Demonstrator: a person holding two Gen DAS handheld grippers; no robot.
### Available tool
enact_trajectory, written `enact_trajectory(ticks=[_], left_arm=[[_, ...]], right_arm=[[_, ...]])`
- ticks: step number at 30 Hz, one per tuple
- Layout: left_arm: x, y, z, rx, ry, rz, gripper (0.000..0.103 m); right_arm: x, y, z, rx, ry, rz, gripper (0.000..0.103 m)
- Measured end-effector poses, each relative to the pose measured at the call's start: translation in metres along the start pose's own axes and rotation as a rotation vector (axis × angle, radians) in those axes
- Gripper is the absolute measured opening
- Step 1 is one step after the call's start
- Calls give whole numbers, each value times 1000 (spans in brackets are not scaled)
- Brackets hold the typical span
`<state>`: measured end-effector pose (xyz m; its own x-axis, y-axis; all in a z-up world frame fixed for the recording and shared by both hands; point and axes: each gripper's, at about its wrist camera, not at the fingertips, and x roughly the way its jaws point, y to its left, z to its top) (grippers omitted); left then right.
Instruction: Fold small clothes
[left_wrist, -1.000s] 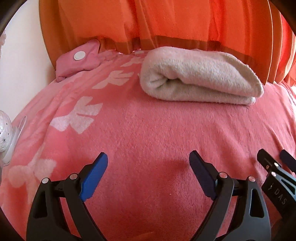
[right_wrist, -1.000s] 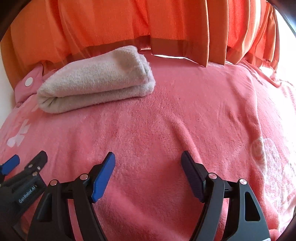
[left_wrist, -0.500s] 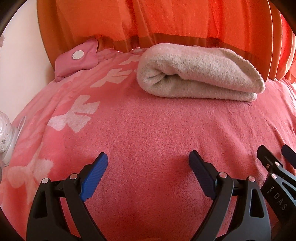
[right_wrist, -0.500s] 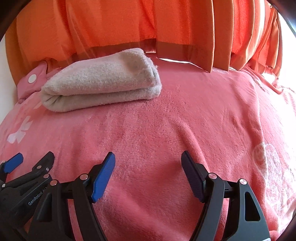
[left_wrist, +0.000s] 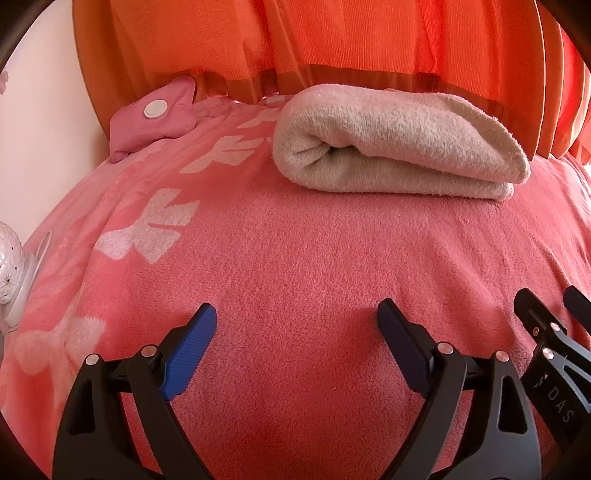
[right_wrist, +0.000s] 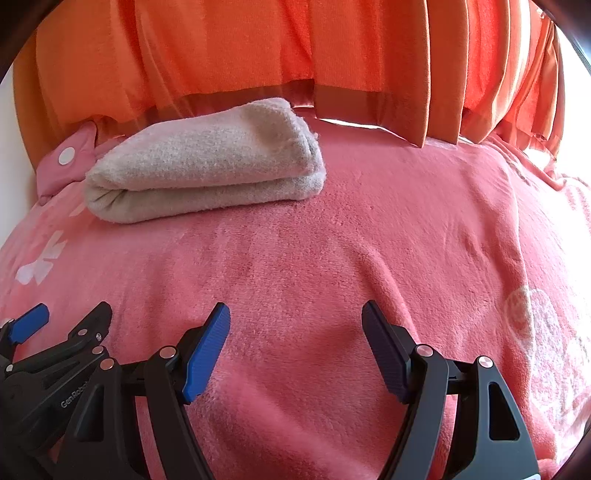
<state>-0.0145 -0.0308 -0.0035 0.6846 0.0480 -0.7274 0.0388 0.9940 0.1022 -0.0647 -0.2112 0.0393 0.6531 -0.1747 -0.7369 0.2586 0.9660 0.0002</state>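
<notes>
my left gripper (left_wrist: 297, 317) jaws wide, empty | my right gripper (right_wrist: 295, 317) jaws wide, empty | towel (left_wrist: 399, 142) folded at bed's (left_wrist: 314, 258) far edge, its back side hidden

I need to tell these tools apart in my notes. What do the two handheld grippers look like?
The left gripper and right gripper look alike: black plastic clamp-style arms with triangular cut-outs, silver rivets at the pivots, and ribbed blue pads on the fingers. White lettering reads "GenRobot" on the left and "DAS" on the right. No cables or sleeves show.

White lamp (left_wrist: 9, 273) cut off left.
</notes>
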Motion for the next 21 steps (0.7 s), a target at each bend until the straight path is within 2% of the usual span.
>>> enact_trajectory(ticks=[21], left_arm=[[2,5,0,37,-3,0,85]], right_arm=[[-2,8,-2,-8,-4,-15,71]])
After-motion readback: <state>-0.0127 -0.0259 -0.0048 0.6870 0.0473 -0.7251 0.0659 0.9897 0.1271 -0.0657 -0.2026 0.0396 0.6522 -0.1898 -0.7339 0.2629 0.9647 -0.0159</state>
